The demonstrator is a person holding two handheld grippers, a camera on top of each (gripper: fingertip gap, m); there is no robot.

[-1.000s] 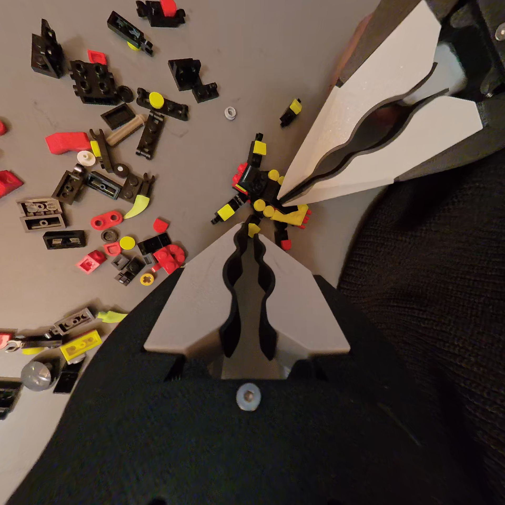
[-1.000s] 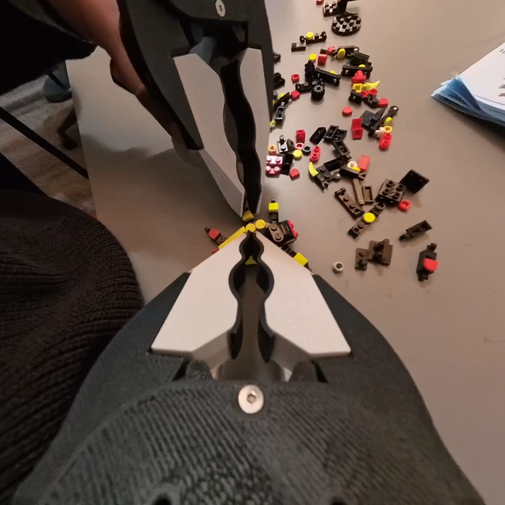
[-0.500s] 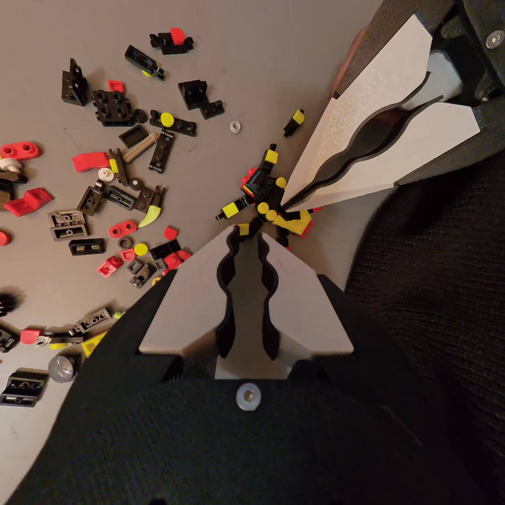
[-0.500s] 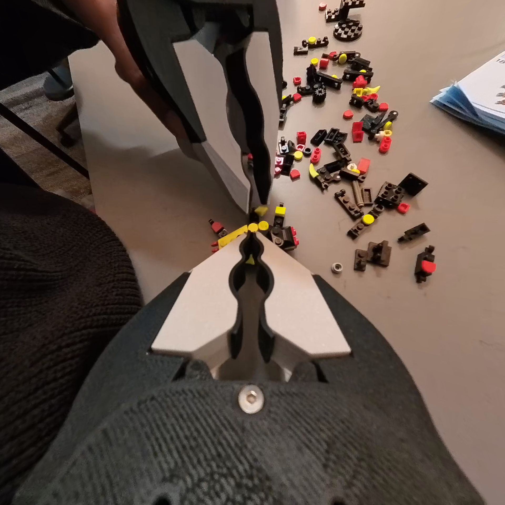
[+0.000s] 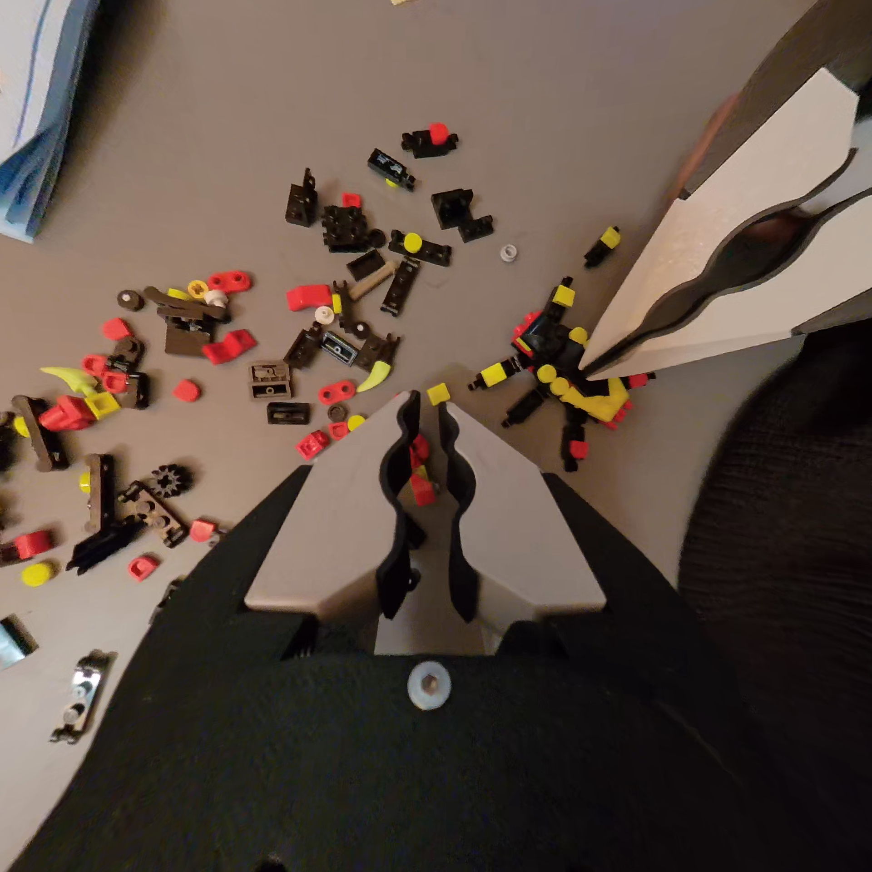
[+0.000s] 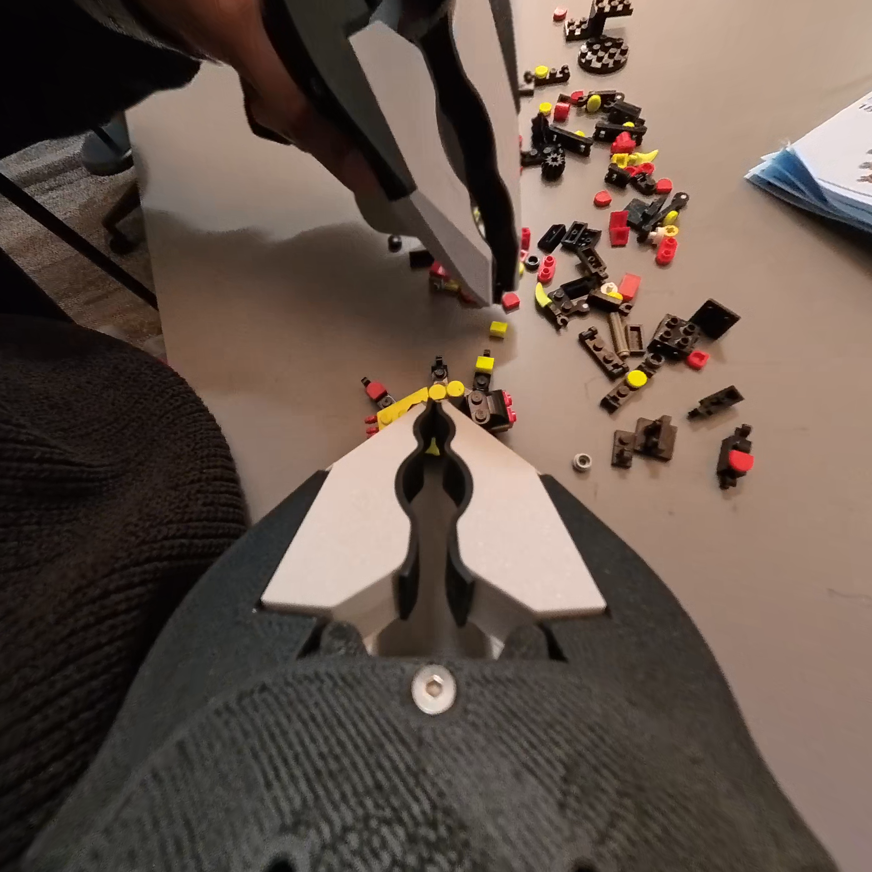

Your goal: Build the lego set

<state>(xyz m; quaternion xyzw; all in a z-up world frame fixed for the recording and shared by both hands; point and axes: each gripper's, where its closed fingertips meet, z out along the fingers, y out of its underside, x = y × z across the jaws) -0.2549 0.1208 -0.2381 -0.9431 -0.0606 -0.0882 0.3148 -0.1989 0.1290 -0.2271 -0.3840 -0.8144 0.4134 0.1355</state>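
Overhead, grey table (image 5: 542,71), scattered lego pieces (image 5: 358,302)

We had the left wrist camera looking down along its fingers (image 5: 490,476) at the grey table (image 5: 236,94) from close above, loose pieces spread beyond and left of the tips. Our right wrist camera looked forward along its own fingers (image 6: 377,509), lower and nearer. Both views shared the black-and-yellow assembly (image 5: 561,373) (image 6: 490,401), the small yellow tile (image 5: 437,394) (image 6: 498,328), and each other's gripper.
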